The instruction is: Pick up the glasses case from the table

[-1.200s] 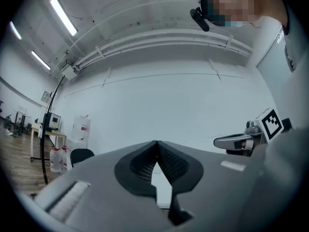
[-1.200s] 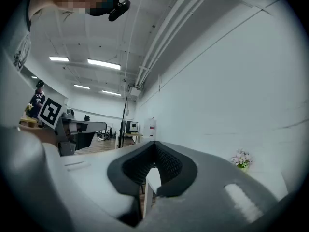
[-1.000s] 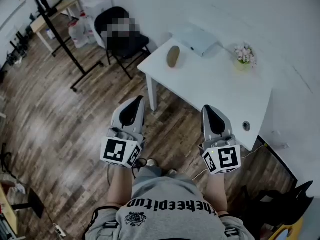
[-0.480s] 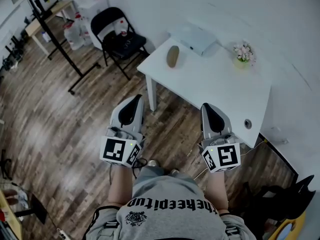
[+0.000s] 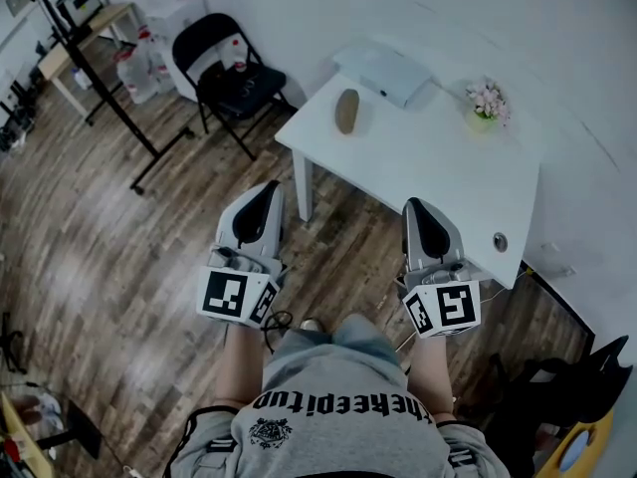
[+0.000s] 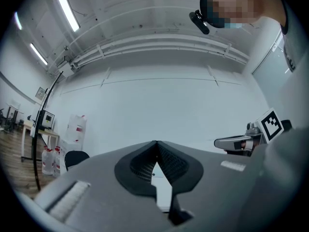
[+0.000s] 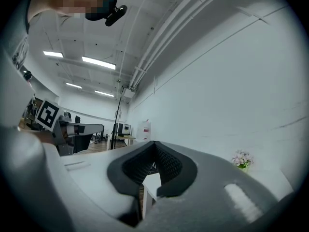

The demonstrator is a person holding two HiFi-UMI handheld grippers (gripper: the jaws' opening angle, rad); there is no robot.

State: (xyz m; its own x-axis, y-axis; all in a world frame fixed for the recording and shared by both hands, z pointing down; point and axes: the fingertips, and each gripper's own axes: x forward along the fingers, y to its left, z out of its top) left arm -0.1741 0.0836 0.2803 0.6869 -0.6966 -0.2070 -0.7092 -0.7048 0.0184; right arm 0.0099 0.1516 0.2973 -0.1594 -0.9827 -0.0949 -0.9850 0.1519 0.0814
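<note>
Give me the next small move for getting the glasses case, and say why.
Probably move the left gripper forward toward the glasses case, opening it on the way. The case lies by the far left corner of the table, well ahead of that gripper, and the gripper's jaws are together with nothing between them.

chair: black folding [image 5: 237,78] | flowers: potted [image 5: 487,103] | box: white, flat [image 5: 386,74] | floor: wooden [image 5: 100,267]
</note>
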